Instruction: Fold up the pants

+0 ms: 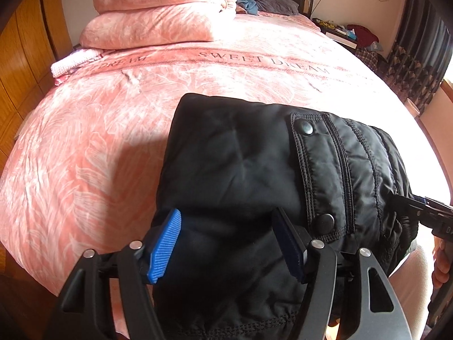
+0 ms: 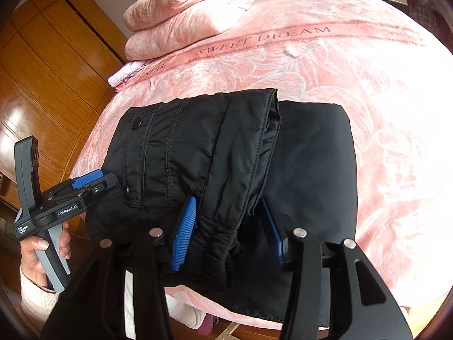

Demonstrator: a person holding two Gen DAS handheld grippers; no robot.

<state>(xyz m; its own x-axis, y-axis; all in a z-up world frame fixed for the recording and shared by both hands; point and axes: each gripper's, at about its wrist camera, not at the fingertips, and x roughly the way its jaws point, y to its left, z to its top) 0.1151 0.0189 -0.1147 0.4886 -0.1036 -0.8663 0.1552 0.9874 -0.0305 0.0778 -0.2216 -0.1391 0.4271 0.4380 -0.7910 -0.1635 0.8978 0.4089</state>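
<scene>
We see a bedroom with glossy orange-brown wooden wardrobe doors [image 2: 42,65] along one side and a wide bed under a plush pink bedspread with a pale leaf pattern [image 1: 93,147], the words "SWEET DREAM" woven in a band across it. At the far end a thick pink velvety quilt, folded into a soft stack [image 1: 161,14], sits on the spread, with a small pink knitted cloth [image 1: 72,63] just beside it at the bed's edge.

Near the front edge of the bed lie the black padded pants [image 2: 215,153], folded into a bulky, roughly rectangular bundle. Their shell is a smooth, slightly shiny quilted fabric with stitched seams, a flap fastened by round dark metal snaps [image 1: 307,128], and a gathered elastic cuff in the right wrist view. A smoother matte panel lies underneath.

The left gripper [image 1: 232,245], black with ribbed blue rubber pads, has its jaws spread over the near part of the bundle; the pads straddle the cloth without pressing it. The right gripper [image 2: 228,233] likewise stands with jaws parted on either side of the gathered cuff, the fabric loose between them. A hand [image 2: 39,255] in a cream knitted sleeve holds the left gripper's grey handle.
</scene>
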